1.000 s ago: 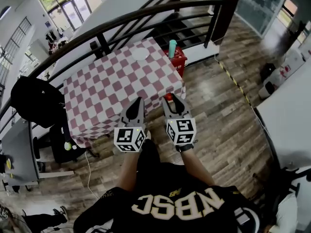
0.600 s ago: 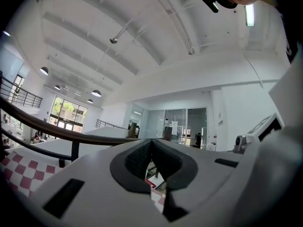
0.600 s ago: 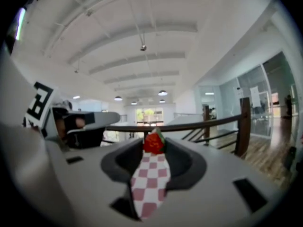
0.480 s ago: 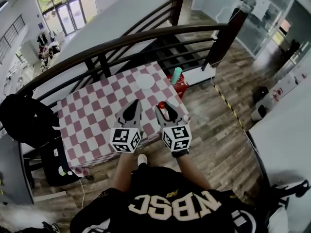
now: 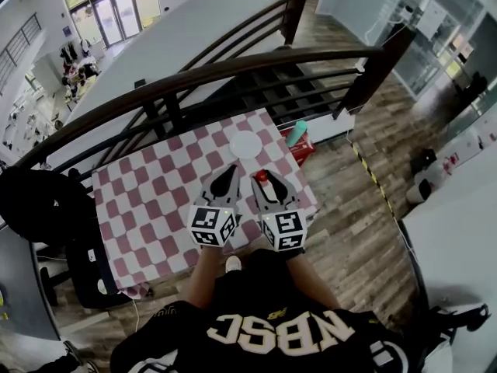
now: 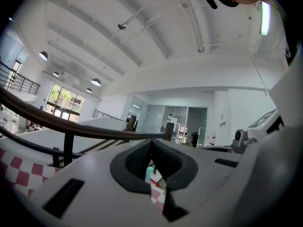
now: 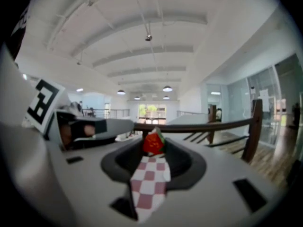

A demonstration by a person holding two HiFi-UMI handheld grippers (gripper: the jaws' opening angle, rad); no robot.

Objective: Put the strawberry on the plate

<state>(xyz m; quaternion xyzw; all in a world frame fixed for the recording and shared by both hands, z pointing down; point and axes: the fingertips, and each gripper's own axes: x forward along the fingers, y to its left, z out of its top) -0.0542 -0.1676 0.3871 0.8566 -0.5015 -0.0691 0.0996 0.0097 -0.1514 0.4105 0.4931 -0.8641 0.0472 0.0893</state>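
The red strawberry (image 5: 262,176) sits between the tips of my right gripper (image 5: 263,179), which is shut on it above the checkered table (image 5: 155,200). In the right gripper view the strawberry (image 7: 153,143) shows pinched at the jaw tips, with checkered cloth (image 7: 149,183) below. The white plate (image 5: 245,144) lies on the table's far side, a short way beyond both grippers. My left gripper (image 5: 231,170) hovers beside the right one, shut and holding nothing; in the left gripper view its fingertips (image 6: 151,143) meet.
A dark curved railing (image 5: 194,76) runs behind the table. A teal cup (image 5: 296,133) stands on a red box (image 5: 305,145) off the table's right corner. A black bag or chair (image 5: 39,200) is at the left. Wooden floor lies to the right.
Both grippers have moved forward from the table's near edge to over the cloth, closer to the plate. The strawberry has stayed in the right gripper.
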